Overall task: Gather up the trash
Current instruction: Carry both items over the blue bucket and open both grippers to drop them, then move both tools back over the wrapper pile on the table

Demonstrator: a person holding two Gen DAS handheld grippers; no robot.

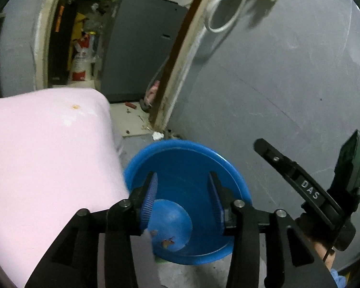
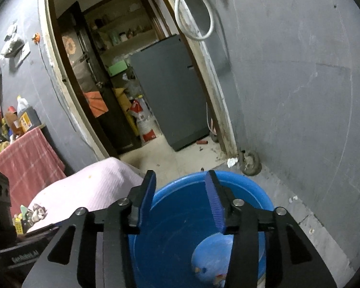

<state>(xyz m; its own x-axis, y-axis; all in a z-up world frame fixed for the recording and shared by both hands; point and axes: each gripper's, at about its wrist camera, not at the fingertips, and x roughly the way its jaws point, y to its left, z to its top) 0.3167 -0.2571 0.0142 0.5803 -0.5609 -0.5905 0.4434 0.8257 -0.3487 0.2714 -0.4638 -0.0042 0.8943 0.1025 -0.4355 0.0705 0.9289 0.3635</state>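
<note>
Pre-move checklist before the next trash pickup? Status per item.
1. Left gripper open, nothing between fingers: ok.
2. Right gripper open, nothing held: ok.
3. Blue basin below both grippers, mouth unobstructed: ok.
4. Blue ball-shaped item lies inside basin: ok.
5. Next target, white crumpled scrap on floor by the door frame, in view: ok.
6. Scrap graspable in one pinch: cannot tell.
</note>
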